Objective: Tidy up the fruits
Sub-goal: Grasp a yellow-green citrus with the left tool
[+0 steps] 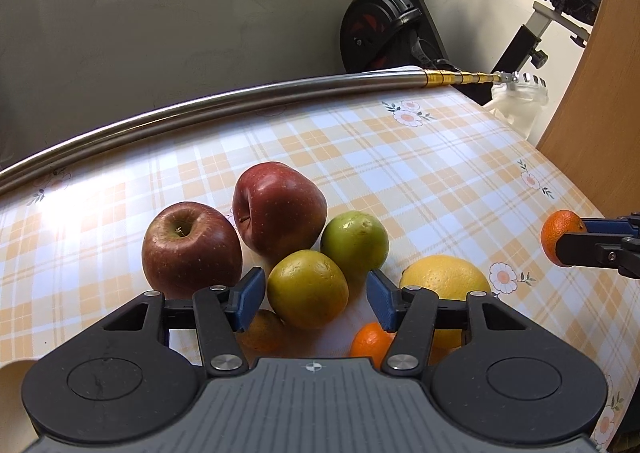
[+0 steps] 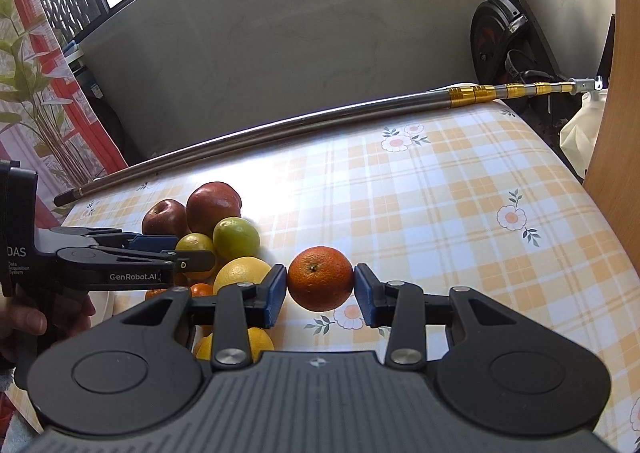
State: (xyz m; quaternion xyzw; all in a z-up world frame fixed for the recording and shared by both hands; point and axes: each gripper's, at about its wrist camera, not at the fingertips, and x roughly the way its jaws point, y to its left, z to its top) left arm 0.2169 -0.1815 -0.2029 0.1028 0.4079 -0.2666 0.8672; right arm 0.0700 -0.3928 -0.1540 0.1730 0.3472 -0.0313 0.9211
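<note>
Nearest the lens in each wrist view is the dark ribbed body of the gripper itself. The left gripper [image 1: 316, 295] angles down over the fruit pile with its blue pads apart on either side of a greenish-yellow citrus [image 1: 307, 289]; the pads do not press it, so nothing is held there. The right gripper [image 2: 320, 291] is clamped on an orange [image 2: 320, 278], pads against both flanks, carried off to the right of the pile and seemingly just above the checked tablecloth [image 2: 460, 213].

From largest down: a long metal pole [image 1: 240, 103] lies along the far table edge; then two red apples, the front apple [image 1: 191, 247] touching the rear apple [image 1: 278, 207]; a yellow grapefruit [image 1: 446, 279] on the right; a green fruit [image 1: 354, 239] behind the citrus; and a small mandarin [image 1: 370, 339] partly hidden under the left gripper.

The risk, as I judge it, is in the pile (everything round, everything leaning on a neighbour). Closing on the citrus could nudge the green fruit or the front apple and set them rolling toward the table edge. A pad could also catch the mandarin below.

A hand [image 2: 36, 317] wraps the left gripper's handle at the frame's lower left.
</note>
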